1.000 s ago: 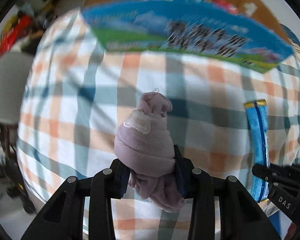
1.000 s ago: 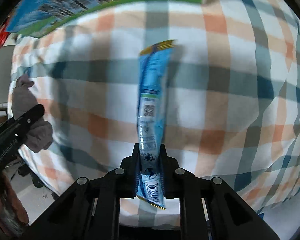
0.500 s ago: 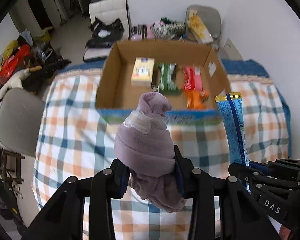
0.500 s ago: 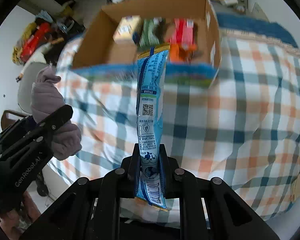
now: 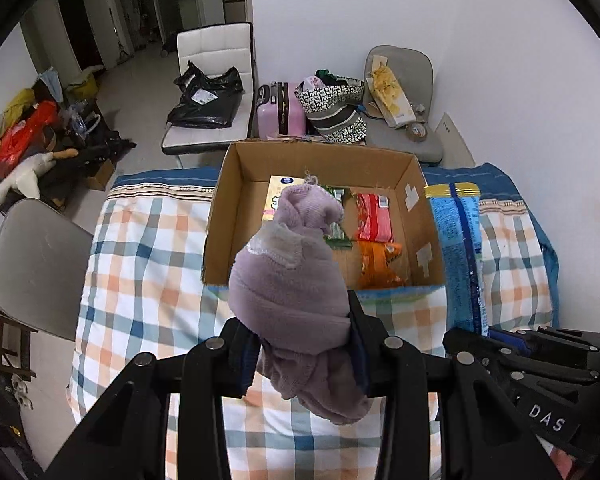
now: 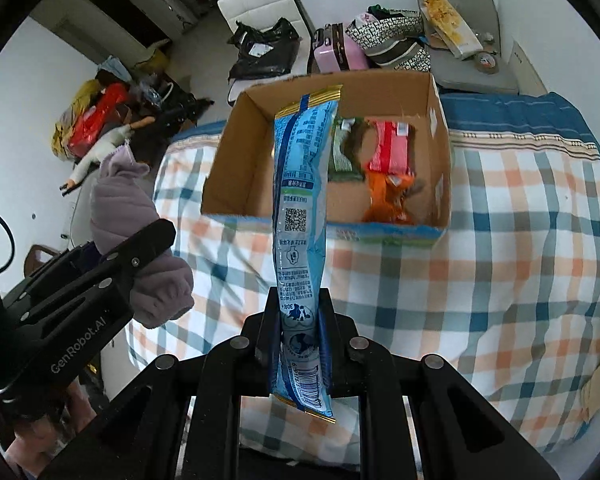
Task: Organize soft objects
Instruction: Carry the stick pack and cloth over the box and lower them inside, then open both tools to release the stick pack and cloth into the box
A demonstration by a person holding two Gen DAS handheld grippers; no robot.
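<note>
Your left tool (image 5: 300, 344) is matte black plastic, its 2 angular fingers dotted with 4 round silver screws. White "GenRobot.AI" lettering runs along its side. Your right tool (image 6: 298, 320) matches, with white "DAS" printed on its flank.

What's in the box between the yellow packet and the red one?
A green packet, lying between the yellow packet and the red packet in the cardboard box. The left wrist view shows it, partly hidden by the held purple sock.

Below my tongs is a bed with a checked cover (image 5: 148, 248) in white, orange and blue. An open cardboard box (image 5: 236, 184) sits right on the cover, near the far end. The rest of the cover looks bare.
</note>
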